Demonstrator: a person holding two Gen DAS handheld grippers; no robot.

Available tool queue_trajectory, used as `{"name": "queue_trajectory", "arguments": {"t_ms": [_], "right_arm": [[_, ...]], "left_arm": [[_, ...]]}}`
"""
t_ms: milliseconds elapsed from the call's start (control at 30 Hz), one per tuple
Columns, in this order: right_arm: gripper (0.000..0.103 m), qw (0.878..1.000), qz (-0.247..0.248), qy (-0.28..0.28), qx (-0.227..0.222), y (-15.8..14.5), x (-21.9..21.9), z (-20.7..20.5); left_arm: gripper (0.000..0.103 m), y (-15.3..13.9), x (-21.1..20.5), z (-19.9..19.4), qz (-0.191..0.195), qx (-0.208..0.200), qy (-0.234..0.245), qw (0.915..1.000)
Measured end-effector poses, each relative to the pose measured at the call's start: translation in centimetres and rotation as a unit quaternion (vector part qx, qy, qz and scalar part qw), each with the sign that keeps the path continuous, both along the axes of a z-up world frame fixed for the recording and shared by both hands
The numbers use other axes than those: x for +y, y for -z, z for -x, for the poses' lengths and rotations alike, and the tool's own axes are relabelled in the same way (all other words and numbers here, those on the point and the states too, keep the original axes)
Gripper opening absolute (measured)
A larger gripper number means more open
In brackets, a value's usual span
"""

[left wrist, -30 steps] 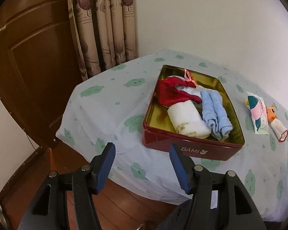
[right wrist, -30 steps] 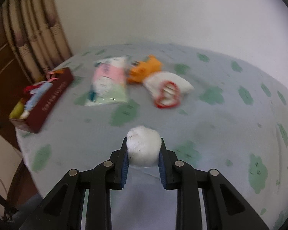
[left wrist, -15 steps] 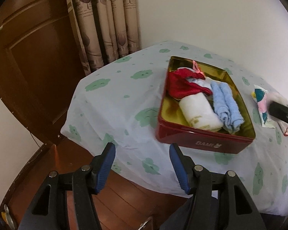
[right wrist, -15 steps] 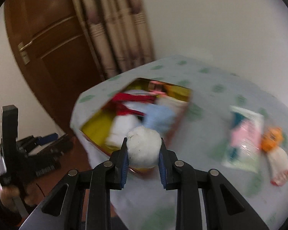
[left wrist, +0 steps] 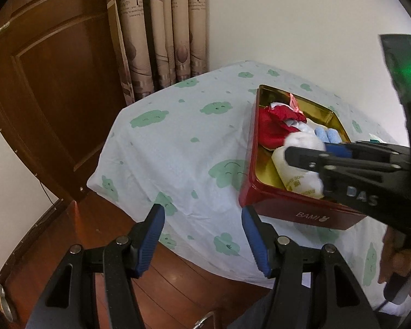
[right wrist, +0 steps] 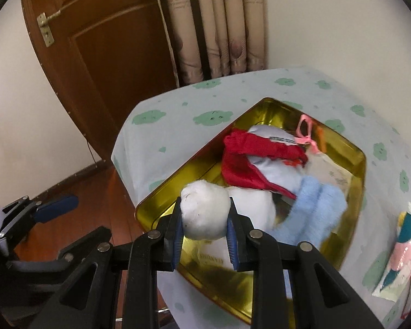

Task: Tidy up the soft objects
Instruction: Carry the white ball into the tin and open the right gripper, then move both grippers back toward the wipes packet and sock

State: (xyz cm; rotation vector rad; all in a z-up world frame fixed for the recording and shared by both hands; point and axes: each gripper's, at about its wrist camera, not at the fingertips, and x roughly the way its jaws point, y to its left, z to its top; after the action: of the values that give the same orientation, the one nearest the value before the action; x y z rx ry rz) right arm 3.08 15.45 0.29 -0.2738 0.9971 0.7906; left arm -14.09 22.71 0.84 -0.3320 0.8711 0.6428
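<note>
right gripper (right wrist: 204, 216) clenched on white cotton ball (right wrist: 204, 209) above gold tin (right wrist: 360, 161); left gripper (left wrist: 202, 235) released, empty, at tin's 7 o'clock.

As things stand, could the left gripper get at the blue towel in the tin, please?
Probably not directly: the right gripper, shut on the white ball, hangs across the tin in front of the blue towel.

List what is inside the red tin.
In the red tin: a red cloth draped over a pale bundle, a blue towel, a white roll and a pink ribbon. Whatever lies beneath them is covered.
</note>
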Motion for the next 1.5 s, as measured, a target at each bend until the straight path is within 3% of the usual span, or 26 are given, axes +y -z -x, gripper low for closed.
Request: {"name": "queue_trajectory", "arguments": {"t_ms": [500, 833, 1067, 1133, 1267, 1333, 1400, 1500], "right_arm": [[0.026, 0.999, 0.03, -0.022, 0.01, 2.6, 2.7, -0.8], [0.03, 1.0, 0.019, -0.012, 0.009, 2.6, 2.7, -0.9], [0.04, 1.0, -0.01, 0.009, -0.001, 1.1, 1.6, -1.4], [0.05, 0.999, -0.027, 0.023, -0.009, 0.3, 0.7, -1.4], [0.051, 0.995, -0.078, 0.058, -0.027, -1.7, -2.6, -0.8], [0.056, 0.992, -0.092, 0.082, -0.04, -2.5, -4.9, 0.0], [0.063, 0.988, -0.088, 0.113, -0.054, -2.7, -7.9, 1.0], [0.065, 0.983, -0.064, 0.159, -0.065, -2.2, -12.8, 2.4]], "left_arm": [[0.06, 0.7, 1.1, 0.0, 0.023, 0.004, -0.01, 0.9997], [0.06, 1.0, 0.9, -0.1, 0.025, 0.009, -0.007, 0.9996], [0.06, 1.0, 0.9, -0.1, 0.026, 0.011, -0.006, 0.9996], [0.06, 1.0, 0.9, -0.1, 0.027, 0.011, -0.006, 0.9996], [0.06, 1.1, 1.0, -0.1, 0.027, 0.012, -0.009, 0.9995], [0.06, 1.0, 1.0, 0.0, 0.025, 0.011, -0.01, 0.9996], [0.06, 1.0, 0.9, 0.0, 0.023, 0.012, -0.009, 0.9996], [0.06, 1.0, 0.6, 0.0, 0.017, 0.013, -0.006, 0.9997]]}}
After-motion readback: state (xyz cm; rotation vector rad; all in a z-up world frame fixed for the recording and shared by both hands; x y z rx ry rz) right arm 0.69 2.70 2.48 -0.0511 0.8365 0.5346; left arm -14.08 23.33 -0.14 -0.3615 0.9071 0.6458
